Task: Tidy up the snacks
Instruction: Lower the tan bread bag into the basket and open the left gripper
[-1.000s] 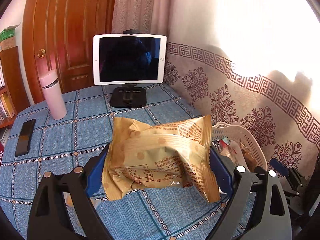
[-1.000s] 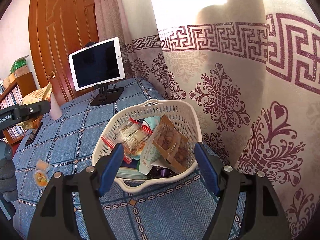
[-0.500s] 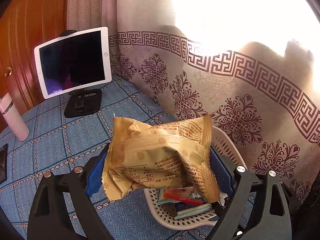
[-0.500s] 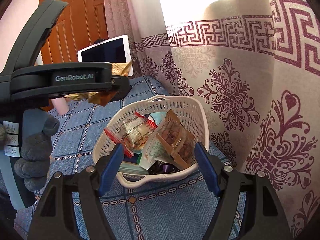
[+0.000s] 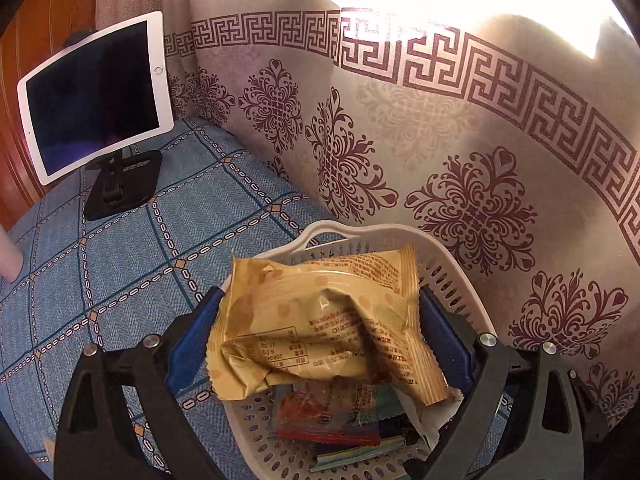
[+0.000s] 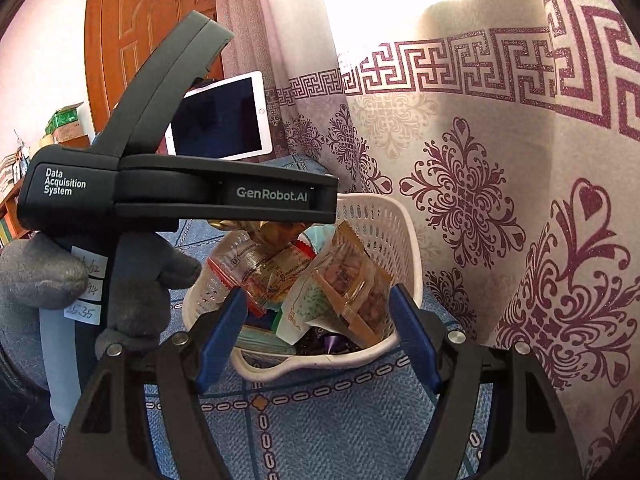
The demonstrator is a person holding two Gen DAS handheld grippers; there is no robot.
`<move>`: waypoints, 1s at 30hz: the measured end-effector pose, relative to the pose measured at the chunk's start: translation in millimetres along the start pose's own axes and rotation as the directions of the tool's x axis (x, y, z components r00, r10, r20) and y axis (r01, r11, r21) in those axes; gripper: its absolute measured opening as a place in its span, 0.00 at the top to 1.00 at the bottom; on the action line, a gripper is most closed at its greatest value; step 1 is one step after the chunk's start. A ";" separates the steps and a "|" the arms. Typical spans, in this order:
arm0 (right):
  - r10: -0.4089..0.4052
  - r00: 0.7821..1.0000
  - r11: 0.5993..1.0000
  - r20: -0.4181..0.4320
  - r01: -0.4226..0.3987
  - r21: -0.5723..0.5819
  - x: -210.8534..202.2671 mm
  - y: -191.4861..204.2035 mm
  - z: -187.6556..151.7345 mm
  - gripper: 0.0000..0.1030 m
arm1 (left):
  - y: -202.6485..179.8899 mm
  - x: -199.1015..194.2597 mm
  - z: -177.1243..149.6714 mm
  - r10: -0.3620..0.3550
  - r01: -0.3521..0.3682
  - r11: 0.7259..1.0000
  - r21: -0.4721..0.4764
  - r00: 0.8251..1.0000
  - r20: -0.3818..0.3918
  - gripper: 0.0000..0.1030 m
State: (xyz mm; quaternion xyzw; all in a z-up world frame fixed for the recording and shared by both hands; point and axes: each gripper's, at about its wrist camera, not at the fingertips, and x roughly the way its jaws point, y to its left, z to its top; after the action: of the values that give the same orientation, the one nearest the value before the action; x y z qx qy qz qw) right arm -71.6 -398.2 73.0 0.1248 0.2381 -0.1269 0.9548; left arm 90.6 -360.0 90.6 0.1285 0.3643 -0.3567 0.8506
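A tan snack packet (image 5: pixel 320 320) hangs between the blue pads of my left gripper (image 5: pixel 320 296), right over the white perforated basket (image 5: pixel 360 232). The jaws are opening, but the pads still touch the packet's two sides. Several snack packs (image 5: pixel 332 428) lie in the basket below it. In the right wrist view the packet (image 6: pixel 276 232) shows under the left gripper's black body, which a grey gloved hand (image 6: pixel 40 276) holds. My right gripper (image 6: pixel 316 296) is open with nothing between its pads. It hovers just in front of the basket (image 6: pixel 384 232).
The basket stands on a blue chequered cloth (image 5: pixel 120 260), close against a patterned curtain (image 5: pixel 480 160). A white tablet on a black stand (image 5: pixel 96 96) is at the back left, a pink bottle (image 5: pixel 8 256) at the left edge. A wooden door (image 6: pixel 140 40) is behind.
My left gripper has carried the tan packet rightwards from above the cloth to above the basket, and now fills the left of the right wrist view. The right gripper has stayed put.
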 end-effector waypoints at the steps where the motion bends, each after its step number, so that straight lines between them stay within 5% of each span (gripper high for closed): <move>1: -0.001 1.000 1.000 0.000 0.001 0.000 -0.1 0.1 0.0 0.29 | 1.7 0.3 0.4 0.002 -0.002 1.000 -0.006 1.000 0.000 0.07; 10: 0.005 1.000 1.000 -0.002 -0.005 0.009 3.1 -0.3 1.0 0.28 | 2.5 -11.3 8.2 -0.046 0.047 0.999 -0.024 0.998 0.048 0.05; 19: 0.007 1.000 1.000 0.004 -0.007 0.014 -1.1 0.4 -0.8 0.28 | 22.9 -38.9 11.1 -0.013 0.022 0.996 -0.091 0.994 0.105 0.05; 27: 0.014 1.000 1.000 0.007 -0.014 0.019 -3.6 -1.0 -2.4 0.28 | 41.5 -39.7 11.6 0.207 -0.200 0.977 -0.074 0.971 0.119 0.05; 30: 0.015 1.000 1.000 0.010 -0.015 0.018 -4.3 -0.3 -2.8 0.28 | 43.3 -24.6 5.3 0.222 -0.217 0.974 -0.066 0.973 0.071 0.05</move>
State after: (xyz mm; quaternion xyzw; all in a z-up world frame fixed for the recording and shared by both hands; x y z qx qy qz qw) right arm -76.5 -396.9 72.6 0.1345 0.2313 -0.1225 0.9557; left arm 112.0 -319.1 110.0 0.1295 0.3245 -0.2546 0.9017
